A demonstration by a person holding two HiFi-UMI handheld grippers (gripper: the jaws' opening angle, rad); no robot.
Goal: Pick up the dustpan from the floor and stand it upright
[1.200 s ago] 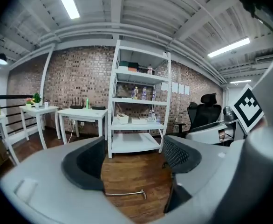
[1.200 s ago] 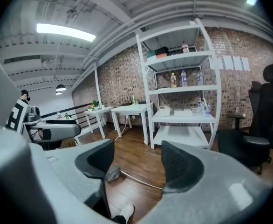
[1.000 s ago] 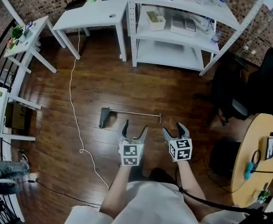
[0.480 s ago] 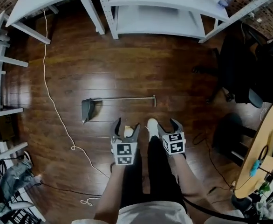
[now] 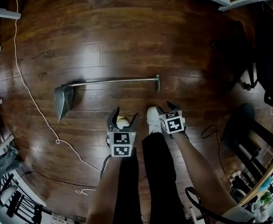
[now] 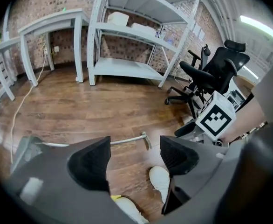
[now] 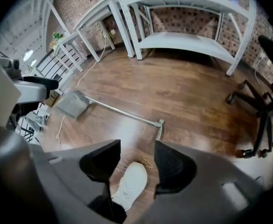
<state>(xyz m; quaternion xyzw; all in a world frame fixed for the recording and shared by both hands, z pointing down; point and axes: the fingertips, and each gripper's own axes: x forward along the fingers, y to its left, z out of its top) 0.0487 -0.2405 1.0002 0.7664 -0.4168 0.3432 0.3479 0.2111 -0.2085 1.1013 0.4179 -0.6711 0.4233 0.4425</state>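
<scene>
The dustpan fills more of the head view than a second ago, as both grippers have dropped toward the floor and the shelving has slid off the top edge. It lies flat, untouched: a grey wedge-shaped pan at left and a thin metal handle running right to a short bent end. The glossy dark plank floor carries a white cord beside the pan. Nearer, the left gripper hangs wide and empty; the right gripper is narrowing on nothing, above a white shoe.

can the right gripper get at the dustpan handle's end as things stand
Probably yes: bare floor lies between the right gripper and the dustpan handle end; its empty jaws are closing.
</scene>
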